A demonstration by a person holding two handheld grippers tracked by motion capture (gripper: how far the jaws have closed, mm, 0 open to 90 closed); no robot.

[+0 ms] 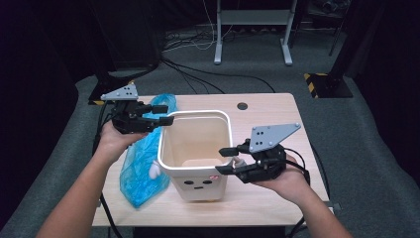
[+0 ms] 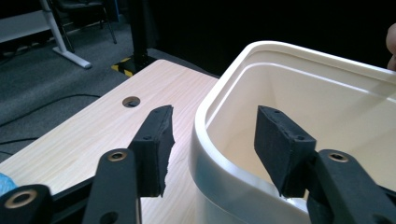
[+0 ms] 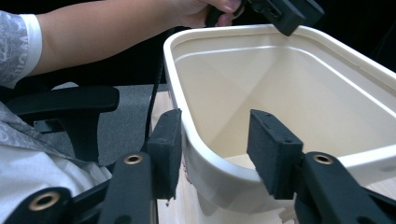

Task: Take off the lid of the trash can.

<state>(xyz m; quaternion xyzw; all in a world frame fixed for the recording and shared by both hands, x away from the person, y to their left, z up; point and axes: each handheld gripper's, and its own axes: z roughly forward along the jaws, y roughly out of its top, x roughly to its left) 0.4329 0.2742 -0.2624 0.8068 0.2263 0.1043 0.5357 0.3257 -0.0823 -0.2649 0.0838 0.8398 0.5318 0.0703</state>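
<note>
Pale wood-grain table (image 1: 277, 114) on grey carpet carries a cream plastic bin (image 1: 195, 153), glossy, with a rolled rim and a small face printed on the wall toward the near table edge. It stands upright, mouth up, near the middle. Left gripper (image 1: 166, 114) straddles the far-left rim corner, right gripper (image 1: 224, 160) the near-right rim; both jaws gape, unclamped. Blue plastic bag (image 1: 143, 163) lies along the left edge.

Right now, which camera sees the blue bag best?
The high view. It shows the blue bag lying along the table left of the bin, under the left claw. The left gripper view catches just a blue sliver at its left edge. The right gripper view looks into the bin instead.
</note>
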